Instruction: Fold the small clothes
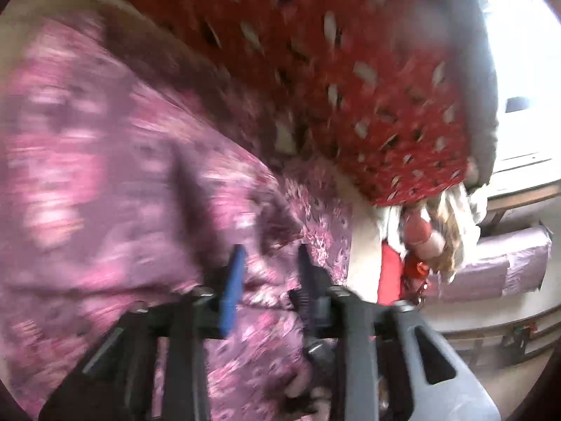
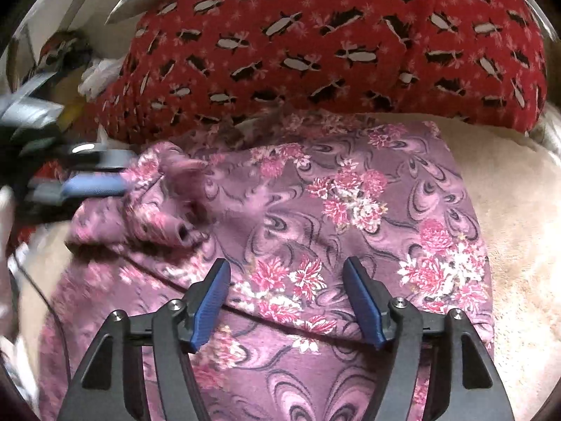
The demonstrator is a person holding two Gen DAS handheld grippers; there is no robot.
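A purple garment with pink flowers (image 2: 315, 189) lies spread on a cream fleece cover (image 2: 515, 217), with a fold line running across it near my right gripper. That right gripper (image 2: 285, 263) hovers just over the garment's near part, open, with nothing pinched between its blue pads. My left gripper (image 2: 122, 172) reaches in from the left, tips at the garment's bunched-up left edge. In the blurred left wrist view the left gripper (image 1: 270, 251) is over the same garment (image 1: 105, 161). Its fingers stand apart and no cloth is clamped between them.
A red cloth printed with black-and-white penguins (image 2: 350, 45) bulges right behind the garment and also shows in the left wrist view (image 1: 350, 70). Mixed clutter and a white bag (image 2: 98, 73) lie at the far left. A heap of clothes and toys (image 1: 431, 238) sits beyond the cover's edge.
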